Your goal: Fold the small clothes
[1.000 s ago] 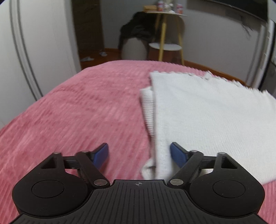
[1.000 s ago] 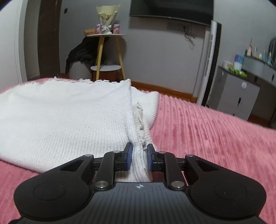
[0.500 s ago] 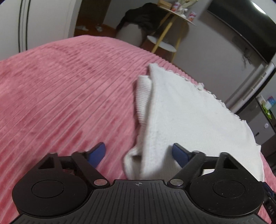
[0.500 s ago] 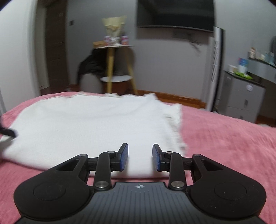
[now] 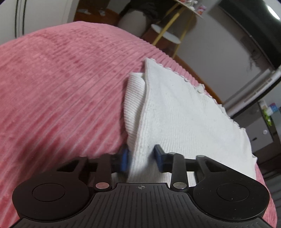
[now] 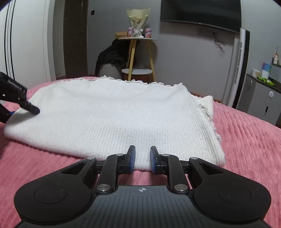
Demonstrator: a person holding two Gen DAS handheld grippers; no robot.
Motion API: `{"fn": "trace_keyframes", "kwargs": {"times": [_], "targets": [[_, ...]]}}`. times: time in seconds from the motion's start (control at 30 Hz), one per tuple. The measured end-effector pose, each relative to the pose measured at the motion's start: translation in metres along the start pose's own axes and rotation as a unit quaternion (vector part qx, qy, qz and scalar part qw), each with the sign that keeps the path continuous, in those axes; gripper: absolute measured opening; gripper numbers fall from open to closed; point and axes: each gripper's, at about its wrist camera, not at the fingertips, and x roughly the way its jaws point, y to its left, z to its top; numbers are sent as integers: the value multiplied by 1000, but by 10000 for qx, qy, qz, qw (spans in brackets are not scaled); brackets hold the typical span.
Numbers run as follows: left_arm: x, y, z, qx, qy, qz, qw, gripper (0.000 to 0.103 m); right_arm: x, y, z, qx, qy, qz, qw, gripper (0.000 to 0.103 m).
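A white knit garment (image 6: 112, 115) lies folded flat on the pink bed, with a ribbed layer (image 5: 133, 101) sticking out under its left edge. My left gripper (image 5: 141, 158) is at the garment's near left corner. Its jaws are closing, and its blue pads pinch a bunched fold of the white fabric. One of its black fingers (image 6: 29, 107) shows at the left edge of the right wrist view. My right gripper (image 6: 142, 157) is at the middle of the garment's near edge. Its jaws are closing too, narrow, with the edge between the pads.
The pink ribbed bedspread (image 5: 61, 91) spreads wide to the left and also to the right (image 6: 249, 140). Beyond the bed stand a yellow-legged side table (image 6: 138, 52) with dark clothes (image 6: 112, 57) beside it, a wall TV (image 6: 200, 14) and a grey cabinet (image 6: 261, 103).
The left gripper rolled, moved in and closed from wide open onto the garment's left corner. The right gripper let go of the right edge, shifted left to the near edge and narrowed again.
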Motion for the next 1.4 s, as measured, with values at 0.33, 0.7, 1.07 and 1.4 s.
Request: {"fn": "trace_keyframes", "kwargs": {"times": [0.33,0.7,1.07,1.4], "targets": [[-25,-124,-14,1435,-317,284,9887,23,-9,-34,3,799,-174,-158,9965,18],[-30,-161,-76,2361,-629,-236,9694,48,-3,-41,-2,791,-81,-142,9967,18],[-28,-62,-73,594,-585,366,9958,46,-3,-33,-2,674,-81,-222,9974,19],[10,-136,-114,2734,-728,1518,9471,45,-1,-23,-2,469,-67,-224,9986,21]]}}
